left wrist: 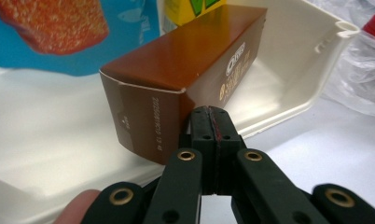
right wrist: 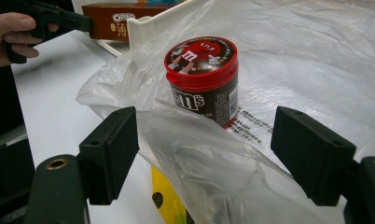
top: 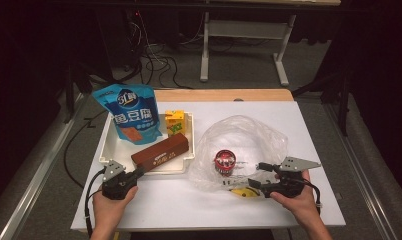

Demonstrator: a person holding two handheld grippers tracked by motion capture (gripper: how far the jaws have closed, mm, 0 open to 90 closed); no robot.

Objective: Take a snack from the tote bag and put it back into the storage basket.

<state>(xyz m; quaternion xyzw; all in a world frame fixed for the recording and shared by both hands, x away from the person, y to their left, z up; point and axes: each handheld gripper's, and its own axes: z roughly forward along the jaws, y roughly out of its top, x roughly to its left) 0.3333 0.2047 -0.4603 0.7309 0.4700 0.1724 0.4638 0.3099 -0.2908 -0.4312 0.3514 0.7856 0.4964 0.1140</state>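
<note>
Our left gripper (left wrist: pixel 212 122) has its jaws pressed together with nothing between them, tips just beside the near end of the brown biscuit box (left wrist: pixel 185 70). Our right gripper (right wrist: pixel 204 154) holds its jaws wide apart over the mouth of the clear plastic bag (right wrist: pixel 279 60), gripping nothing that we can see.

We work on a white tabletop (top: pixel 154 200) with a wooden strip at its far edge; beyond it the room is dark, with a grey floor, loose cables and a metal frame.

A yellow thing (top: pixel 243 192) under the bag's near fold is mostly covered, and we cannot make out what it is.

The white tray (top: pixel 105 145) holds the biscuit box, lying slantwise, a blue snack pouch (top: pixel 130 112) leaning at the back left and a small yellow carton (top: pixel 174 122) upright behind. The bag holds a red-lidded candy tub (right wrist: pixel 203 77), standing upright.
</note>
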